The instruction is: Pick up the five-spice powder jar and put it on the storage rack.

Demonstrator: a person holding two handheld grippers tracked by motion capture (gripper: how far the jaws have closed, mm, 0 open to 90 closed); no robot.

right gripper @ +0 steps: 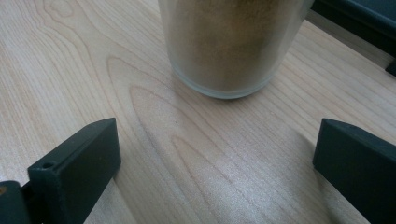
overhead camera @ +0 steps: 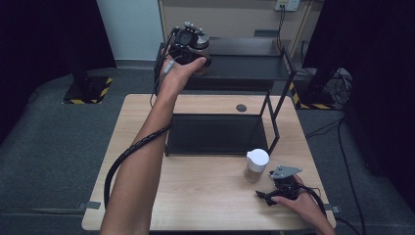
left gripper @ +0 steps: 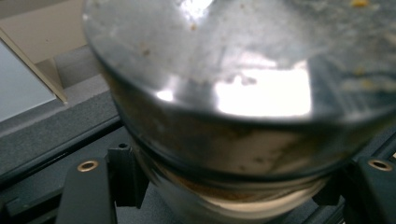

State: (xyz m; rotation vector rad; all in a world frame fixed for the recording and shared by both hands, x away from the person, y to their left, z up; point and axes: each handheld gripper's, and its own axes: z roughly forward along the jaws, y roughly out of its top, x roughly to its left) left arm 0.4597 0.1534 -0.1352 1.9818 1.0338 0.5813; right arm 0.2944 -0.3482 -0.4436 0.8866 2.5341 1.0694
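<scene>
My left gripper is held high at the far left end of a black rack's upper shelf, shut on a glass jar with a shiny metal lid. In the left gripper view the jar sits between the two black jaws, just over the shelf. A second glass jar with a white lid and brown powder stands on the wooden table near the right front. My right gripper rests on the table just in front of it, open. In the right gripper view, that jar stands ahead of the wide-apart jaws, untouched.
The rack's lower black tray lies across the middle of the table, with slanted black struts at its right end. A small dark round disc lies behind the tray. Cables trail on the floor at the right.
</scene>
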